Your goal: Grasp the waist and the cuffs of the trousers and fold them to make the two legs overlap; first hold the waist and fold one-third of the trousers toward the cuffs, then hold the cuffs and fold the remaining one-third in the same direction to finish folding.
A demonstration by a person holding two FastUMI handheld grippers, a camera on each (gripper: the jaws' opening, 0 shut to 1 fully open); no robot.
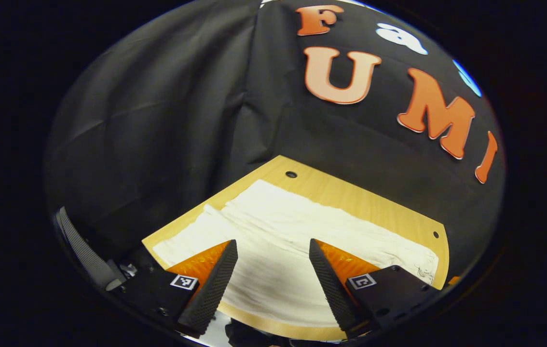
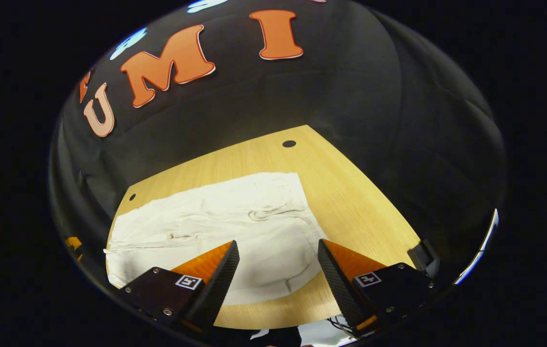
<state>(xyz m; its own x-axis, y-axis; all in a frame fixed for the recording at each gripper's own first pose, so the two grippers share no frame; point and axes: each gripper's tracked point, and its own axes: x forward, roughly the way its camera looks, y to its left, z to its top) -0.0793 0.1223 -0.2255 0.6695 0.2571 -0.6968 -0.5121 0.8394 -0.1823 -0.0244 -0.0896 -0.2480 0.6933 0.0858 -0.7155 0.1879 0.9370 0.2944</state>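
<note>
White trousers (image 1: pixel 283 226) lie spread flat along a light wooden table (image 1: pixel 350 193). In the left gripper view my left gripper (image 1: pixel 271 248) hovers open above the leg part of the cloth, near the table's front edge, with nothing between its fingers. The same trousers (image 2: pixel 220 221) appear in the right gripper view with a wrinkled end near the table's middle. My right gripper (image 2: pixel 278 248) is open above that end's near corner and holds nothing.
Black cloth walls stand close behind the table. Small round holes (image 1: pixel 291 174) mark the table's far corners. Bare wood (image 2: pixel 355 202) stretches to the right of the trousers in the right gripper view. A dark clamp-like part (image 2: pixel 425 258) sits at the table's right edge.
</note>
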